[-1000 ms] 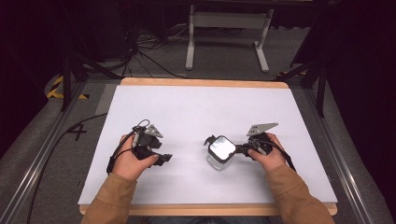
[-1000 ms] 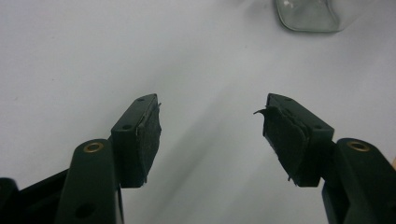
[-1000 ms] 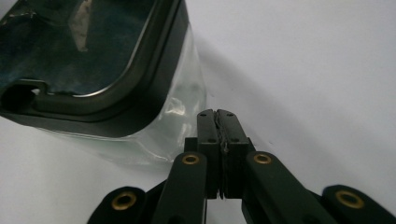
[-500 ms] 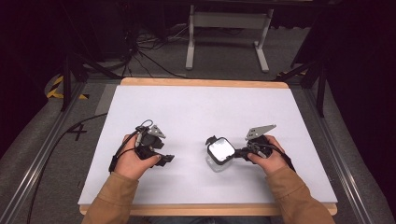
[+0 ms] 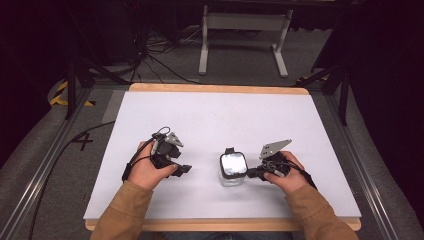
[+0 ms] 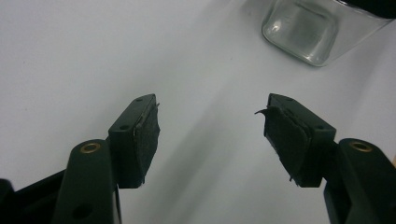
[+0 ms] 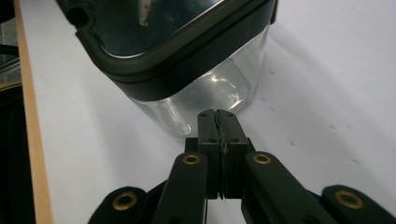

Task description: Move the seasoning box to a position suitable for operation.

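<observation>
A square clear glass jar point(image 5: 233, 170) with a dark-rimmed shiny lid point(image 7: 163, 32) stands on the white table point(image 5: 210, 120), near its front middle. My right gripper point(image 5: 252, 173) is just right of the jar, jaws shut together with nothing between them. In the right gripper view the right gripper's tips point(image 7: 217, 115) sit at the jar's glass wall point(image 7: 210, 93), below the lid. I cannot tell whether they touch. My left gripper point(image 5: 186, 169) is a short way left of the jar. Its open jaws point(image 6: 212, 105) hold nothing, with the jar's base point(image 6: 303, 30) farther ahead.
The table's wooden front edge point(image 5: 220, 225) lies close below both hands. A metal stand point(image 5: 242, 37) and cables point(image 5: 150, 55) are on the floor beyond the far edge. A black cable point(image 5: 65, 145) trails off the table's left side.
The right gripper has come slightly nearer the front edge, and the jar has shifted a little with it. The left hand has barely moved.
</observation>
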Motion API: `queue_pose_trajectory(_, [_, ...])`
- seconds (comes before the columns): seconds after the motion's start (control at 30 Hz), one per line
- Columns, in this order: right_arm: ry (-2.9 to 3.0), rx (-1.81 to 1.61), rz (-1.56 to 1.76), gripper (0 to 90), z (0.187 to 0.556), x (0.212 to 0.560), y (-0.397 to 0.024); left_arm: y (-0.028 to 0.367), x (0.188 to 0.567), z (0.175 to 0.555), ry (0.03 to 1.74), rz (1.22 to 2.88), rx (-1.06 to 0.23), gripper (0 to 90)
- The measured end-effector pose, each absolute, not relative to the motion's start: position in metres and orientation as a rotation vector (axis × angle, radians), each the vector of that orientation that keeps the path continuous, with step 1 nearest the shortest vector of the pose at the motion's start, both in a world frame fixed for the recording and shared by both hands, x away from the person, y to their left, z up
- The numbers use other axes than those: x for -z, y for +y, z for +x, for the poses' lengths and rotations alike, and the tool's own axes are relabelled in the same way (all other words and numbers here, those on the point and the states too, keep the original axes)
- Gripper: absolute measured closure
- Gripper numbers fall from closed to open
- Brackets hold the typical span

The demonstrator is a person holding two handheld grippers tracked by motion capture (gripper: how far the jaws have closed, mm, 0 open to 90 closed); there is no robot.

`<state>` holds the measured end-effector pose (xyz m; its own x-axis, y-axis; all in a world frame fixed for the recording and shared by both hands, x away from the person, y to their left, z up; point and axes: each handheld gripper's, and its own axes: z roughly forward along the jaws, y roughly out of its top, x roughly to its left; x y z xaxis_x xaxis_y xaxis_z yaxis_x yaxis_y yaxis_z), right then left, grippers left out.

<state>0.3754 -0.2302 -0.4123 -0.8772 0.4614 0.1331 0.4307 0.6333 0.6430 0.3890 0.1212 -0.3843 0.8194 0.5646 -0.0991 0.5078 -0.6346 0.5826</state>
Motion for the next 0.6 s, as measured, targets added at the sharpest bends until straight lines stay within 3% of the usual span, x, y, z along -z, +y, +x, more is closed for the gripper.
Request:
queue_pose_trajectory(0.47, [2.787, -1.119, 0.766, 89.1, 0.376, 0.409, -0.237, 0.121, 0.379, 0.390, 0.771, 2.327, -0.091, 37.6])
queue_pose_trajectory(0.6, [2.733, -1.149, 0.803, 89.2, 0.377, 0.402, -0.249, 0.122, 0.372, 0.388, 0.724, 2.263, -0.026, 50.3])
